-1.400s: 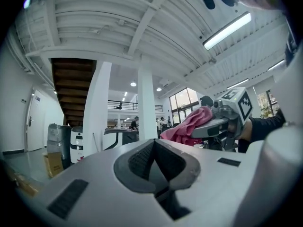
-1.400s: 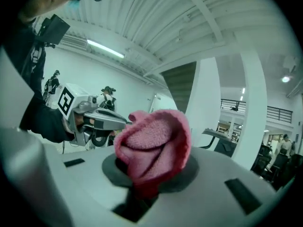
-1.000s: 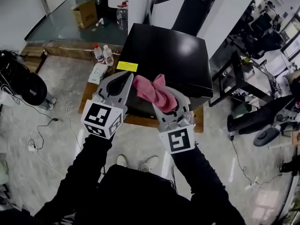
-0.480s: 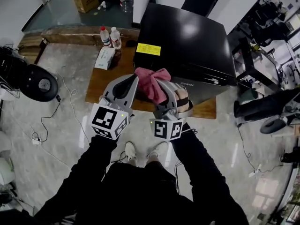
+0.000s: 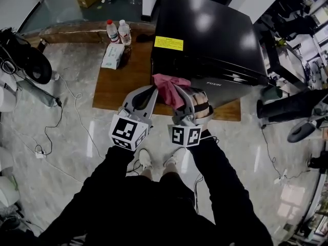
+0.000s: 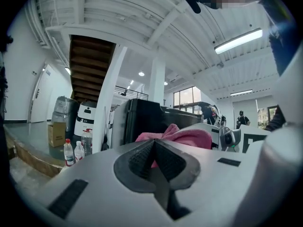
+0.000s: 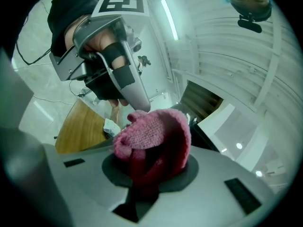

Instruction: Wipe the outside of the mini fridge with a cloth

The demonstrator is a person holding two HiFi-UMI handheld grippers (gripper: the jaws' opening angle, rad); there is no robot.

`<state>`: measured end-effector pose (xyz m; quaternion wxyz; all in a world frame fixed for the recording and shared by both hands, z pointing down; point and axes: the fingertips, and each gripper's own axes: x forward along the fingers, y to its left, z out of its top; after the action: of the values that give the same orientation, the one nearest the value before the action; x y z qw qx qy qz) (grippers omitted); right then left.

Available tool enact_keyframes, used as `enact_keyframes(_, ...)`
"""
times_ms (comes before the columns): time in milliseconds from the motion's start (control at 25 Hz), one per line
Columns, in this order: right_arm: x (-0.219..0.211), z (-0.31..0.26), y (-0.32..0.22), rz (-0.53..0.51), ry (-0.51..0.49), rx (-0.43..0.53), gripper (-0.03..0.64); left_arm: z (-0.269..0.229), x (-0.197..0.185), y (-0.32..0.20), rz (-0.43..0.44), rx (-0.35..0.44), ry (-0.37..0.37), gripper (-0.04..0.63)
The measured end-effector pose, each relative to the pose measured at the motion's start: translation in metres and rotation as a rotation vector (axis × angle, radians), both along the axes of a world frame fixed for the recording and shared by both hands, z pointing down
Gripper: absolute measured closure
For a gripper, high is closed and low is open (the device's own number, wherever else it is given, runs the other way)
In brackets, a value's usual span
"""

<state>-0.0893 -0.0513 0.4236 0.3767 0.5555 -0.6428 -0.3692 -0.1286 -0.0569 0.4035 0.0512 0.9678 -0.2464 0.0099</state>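
Seen from above, two water bottles [image 5: 112,31] and a tissue pack [image 5: 112,56] stand at the left of a low wooden board [image 5: 120,83]. Next comes the left gripper [image 5: 152,89], its jaws drawn together on nothing, its tip just beside the pink cloth [image 5: 169,86]. The right gripper [image 5: 179,89] clamps that cloth in a bunch, held at the front upper edge of the black mini fridge [image 5: 210,40], which sits on the board.

The cloth looks soft, light and limp — best pinched at a gathered fold, leaving a wad past the tips. The fridge looks heavy, rigid and glossy, and is unlikely to shift under wiping.
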Motion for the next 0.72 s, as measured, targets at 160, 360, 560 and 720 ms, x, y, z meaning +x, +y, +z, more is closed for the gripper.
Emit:
enact_keyframes(160, 0.006, 0.044, 0.001, 0.011, -0.014, -0.065, 0.538, 0.05, 0.007, 0.002, 0.01, -0.036, -0.028, 0.589)
enact_keyframes(360, 0.009, 0.109, 0.003, 0.03, -0.036, -0.166, 0.539, 0.105, 0.012, 0.006, 0.013, -0.077, -0.073, 0.589)
enact_keyframes(560, 0.015, 0.182, -0.002, 0.053, -0.079, -0.274, 0.54, 0.182, 0.022, -0.003, 0.023, -0.112, -0.157, 0.591)
enact_keyframes(720, 0.015, 0.239, -0.001, 0.071, -0.105, -0.357, 0.54, 0.241, 0.021, -0.005, 0.014, -0.161, -0.237, 0.591)
